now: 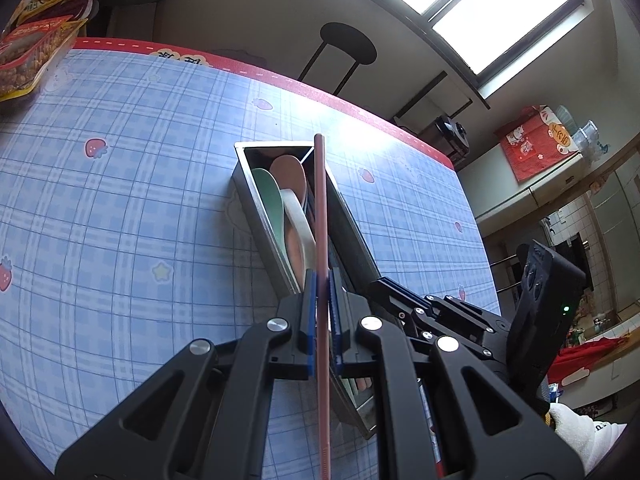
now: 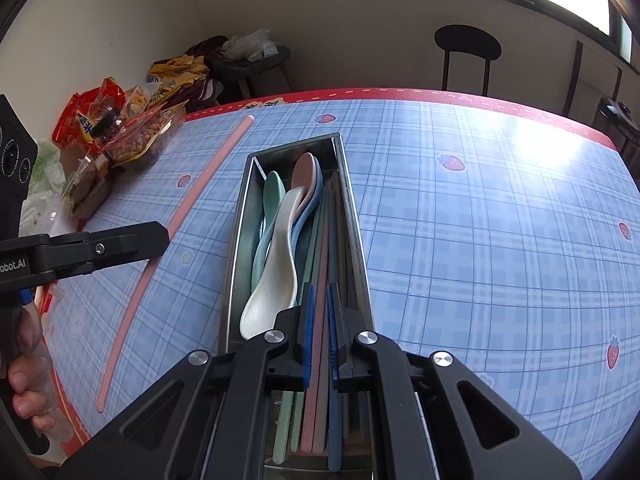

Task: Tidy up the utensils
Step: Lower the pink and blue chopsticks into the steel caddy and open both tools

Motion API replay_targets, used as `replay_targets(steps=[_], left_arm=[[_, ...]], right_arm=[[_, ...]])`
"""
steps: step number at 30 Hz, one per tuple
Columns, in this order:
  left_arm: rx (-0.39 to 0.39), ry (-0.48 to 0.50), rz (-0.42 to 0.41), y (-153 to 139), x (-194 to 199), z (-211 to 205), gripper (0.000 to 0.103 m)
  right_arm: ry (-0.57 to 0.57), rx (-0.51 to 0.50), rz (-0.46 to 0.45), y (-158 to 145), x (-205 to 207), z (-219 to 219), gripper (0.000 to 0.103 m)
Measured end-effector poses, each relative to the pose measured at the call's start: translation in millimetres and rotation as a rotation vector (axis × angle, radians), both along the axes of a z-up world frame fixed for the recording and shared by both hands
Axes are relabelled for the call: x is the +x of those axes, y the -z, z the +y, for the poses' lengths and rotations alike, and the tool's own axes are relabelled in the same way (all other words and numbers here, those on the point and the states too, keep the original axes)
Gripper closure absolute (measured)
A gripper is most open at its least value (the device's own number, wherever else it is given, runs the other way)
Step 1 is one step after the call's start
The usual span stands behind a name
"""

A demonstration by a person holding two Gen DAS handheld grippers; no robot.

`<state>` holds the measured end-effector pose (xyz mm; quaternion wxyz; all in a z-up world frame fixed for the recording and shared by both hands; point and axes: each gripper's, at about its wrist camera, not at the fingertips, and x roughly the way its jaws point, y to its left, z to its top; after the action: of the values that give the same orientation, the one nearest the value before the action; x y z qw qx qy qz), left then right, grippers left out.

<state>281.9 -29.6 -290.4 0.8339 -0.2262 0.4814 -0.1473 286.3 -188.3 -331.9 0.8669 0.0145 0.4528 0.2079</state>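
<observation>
A long metal box lies on the blue plaid tablecloth. It holds a white spoon, a green spoon, a pink spoon and several chopsticks. My right gripper hangs over the box's near end, shut on a pink chopstick that lies along the others. My left gripper is shut on another pink chopstick, which points out over the box. From the right wrist view, that left gripper and its chopstick sit left of the box.
Snack bags crowd the table's far left corner. A black stool stands beyond the red far edge. A hand grips the left tool's handle. The right gripper shows beside the box in the left wrist view.
</observation>
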Motion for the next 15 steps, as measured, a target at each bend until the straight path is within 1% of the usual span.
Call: replay_targets(steps=[1, 2, 3, 4, 5, 6, 8, 11, 15], left_arm=[[-0.003, -0.001, 0.004, 1, 0, -1, 0.093], [-0.008, -0.001, 0.008, 2, 1, -3, 0.093], [-0.013, -0.001, 0.012, 3, 1, -5, 0.093], [-0.017, -0.001, 0.018, 4, 3, -8, 0.093], [-0.019, 0.001, 0.023, 6, 4, -10, 0.093], [-0.02, 0.002, 0.028, 8, 5, -13, 0.093], [-0.02, 0.003, 0.045, 12, 8, -19, 0.093], [-0.032, -0.006, 0.086, 21, 15, -27, 0.093], [-0.058, -0.03, 0.135, 31, 22, -37, 0.093]], right_arm=[[0.01, 0.007, -0.005, -2, -3, -4, 0.092], [0.024, 0.015, -0.009, -4, -6, -6, 0.086], [0.038, 0.023, -0.013, -7, -9, -10, 0.082], [0.054, 0.026, -0.017, -9, -13, -13, 0.074], [0.068, 0.025, -0.02, -10, -16, -16, 0.069], [0.079, 0.022, -0.021, -11, -20, -19, 0.066], [0.101, 0.005, -0.015, -11, -24, -26, 0.056], [0.133, -0.002, -0.005, -11, -29, -39, 0.047], [0.17, 0.004, -0.006, -14, -31, -56, 0.044]])
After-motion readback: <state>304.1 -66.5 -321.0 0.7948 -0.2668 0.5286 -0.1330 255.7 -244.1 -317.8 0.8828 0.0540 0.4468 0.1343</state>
